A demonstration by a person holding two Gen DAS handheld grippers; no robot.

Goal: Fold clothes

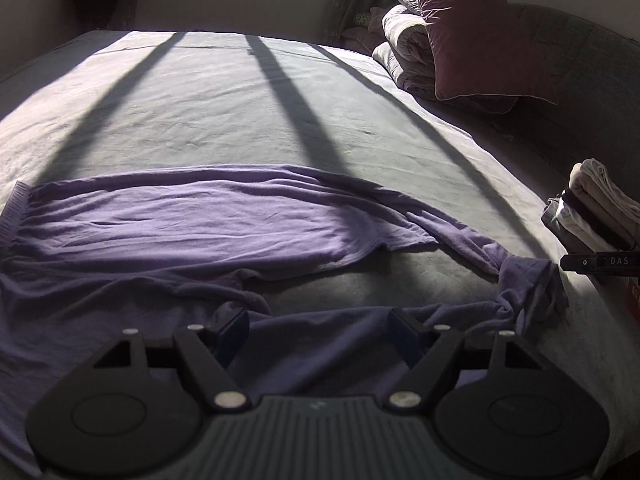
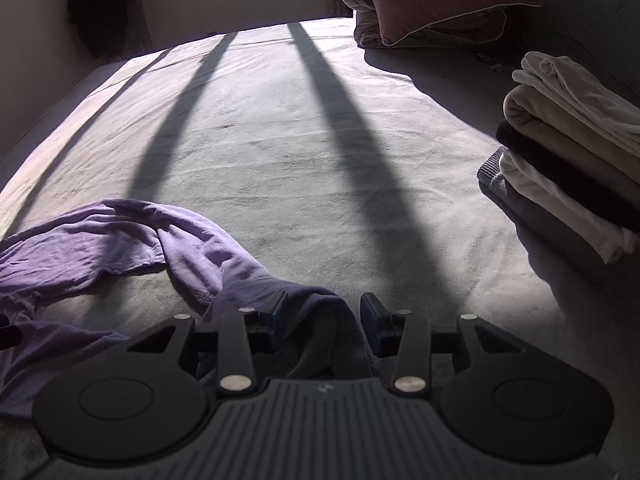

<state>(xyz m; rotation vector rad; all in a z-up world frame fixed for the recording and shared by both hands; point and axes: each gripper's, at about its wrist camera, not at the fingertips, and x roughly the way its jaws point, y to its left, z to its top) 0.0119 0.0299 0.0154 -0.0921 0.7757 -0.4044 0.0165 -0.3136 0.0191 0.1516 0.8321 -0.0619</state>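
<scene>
**Purple shirt spread on the bed, both grippers open over its near edge**

Purple shirt (image 1: 192, 216), one garment of thin knit, lies across the near part of the bed (image 1: 248, 112). Its body is laid roughly flat to the left with a ribbed hem at the far left edge, while a long sleeve (image 1: 472, 240) trails off to the right and ends in a bunched, twisted cuff. A second strip of the same cloth runs along the near edge under both tools. It is wrinkled and partly doubled over itself, so it reads as neither neatly laid out nor folded.

Judging by the creases and the way it drapes, the cloth is light, limp and a little clingy: it will sag from any single hold and drag the rest along the sheet. Seams, the cuff and the ribbed hem look like the firmest places to pinch, with two holds spread apart to keep an edge straight.

Left gripper (image 1: 318, 330) hovers low over the near strip, its fingers spread wide with nothing between them. Right gripper (image 2: 324, 316) sits at the bunched sleeve end, fingers likewise apart; cloth lies in the gap, but they are not closed on it.

Further out, one stack of folded clothes (image 2: 568, 148) stands at the right, some four or five pieces in cream, tan, black and grey. At the headboard end are one maroon pillow (image 1: 472, 36) and one rolled duvet (image 1: 404, 48).
</scene>
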